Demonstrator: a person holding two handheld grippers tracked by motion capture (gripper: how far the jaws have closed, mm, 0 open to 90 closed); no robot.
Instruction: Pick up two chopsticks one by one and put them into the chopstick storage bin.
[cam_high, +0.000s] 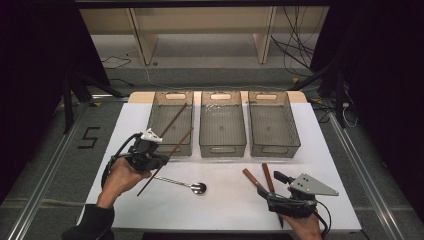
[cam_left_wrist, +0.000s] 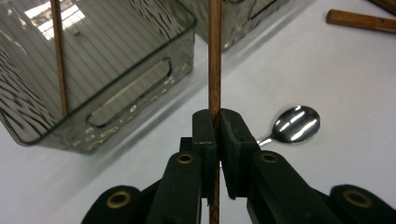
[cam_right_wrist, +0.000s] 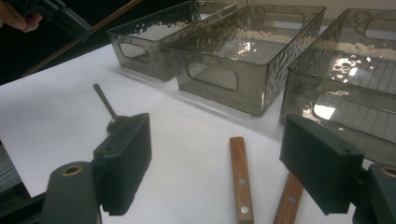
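Left gripper (cam_left_wrist: 217, 135) clamped on 1 chopstick (cam_left_wrist: 215, 56), angled toward left bin (cam_high: 170, 142) for dropping; right gripper (cam_right_wrist: 219, 163) gaping over wooden handles (cam_right_wrist: 241, 179).

Dim surroundings, brightly lit white table (cam_high: 225, 200); glare on bins (cam_right_wrist: 261, 42); soft focus throughout.

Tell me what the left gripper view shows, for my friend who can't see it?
The left gripper pinches a thin brown wooden chopstick upright between its shut black jaws. Behind it on the white table stand a smoky clear bin with another chopstick inside, and a shiny metal spoon.
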